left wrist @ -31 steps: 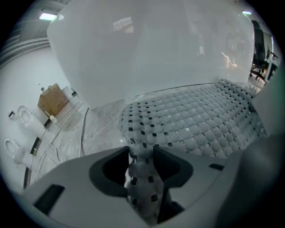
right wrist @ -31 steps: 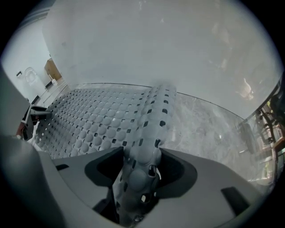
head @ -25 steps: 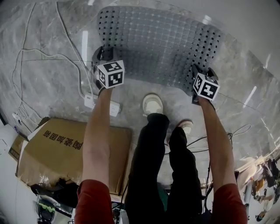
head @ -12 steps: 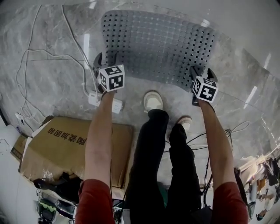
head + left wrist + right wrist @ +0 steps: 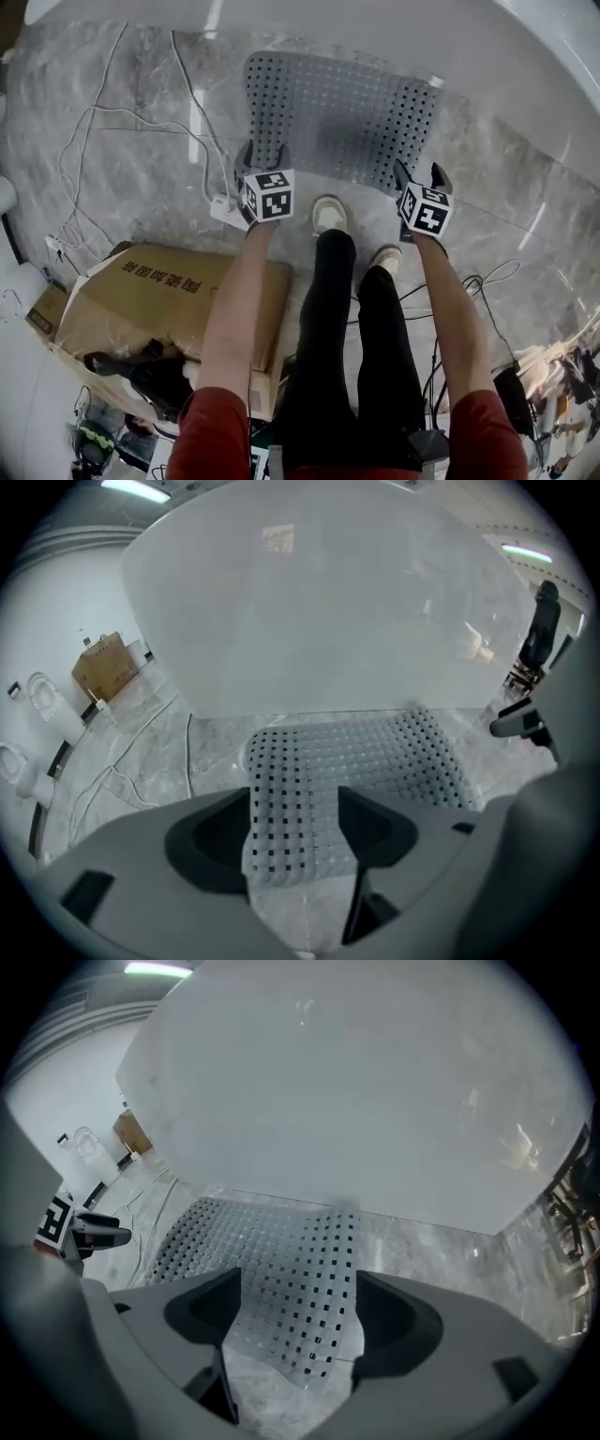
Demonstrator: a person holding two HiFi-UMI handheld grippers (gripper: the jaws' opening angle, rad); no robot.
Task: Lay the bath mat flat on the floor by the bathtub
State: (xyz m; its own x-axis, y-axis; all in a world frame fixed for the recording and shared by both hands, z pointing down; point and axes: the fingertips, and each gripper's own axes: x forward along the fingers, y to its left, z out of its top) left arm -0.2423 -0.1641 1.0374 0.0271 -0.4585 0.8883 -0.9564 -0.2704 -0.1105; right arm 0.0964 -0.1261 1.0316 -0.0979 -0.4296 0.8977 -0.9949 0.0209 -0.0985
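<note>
The grey perforated bath mat (image 5: 342, 117) lies flat on the marble floor, alongside the white bathtub (image 5: 375, 28). My left gripper (image 5: 263, 157) hangs above the mat's near left corner, and my right gripper (image 5: 419, 173) above its near right corner. Both have just been opening, and both stand open with nothing pressed between the pads. In the left gripper view the mat (image 5: 366, 752) shows on the floor below, through the gap of the left gripper (image 5: 292, 832). The right gripper view shows the same, the mat (image 5: 272, 1251) lying beneath the right gripper (image 5: 298, 1321).
A cardboard box (image 5: 159, 300) lies at the lower left. White cables (image 5: 112, 131) and a power strip (image 5: 225, 211) run left of the mat. The person's shoes (image 5: 328, 214) stand just short of the mat's near edge. The tub wall (image 5: 328, 611) fills the far side.
Both grippers have let go of the mat's near edge and risen off it. The mat stays flat on the floor.
</note>
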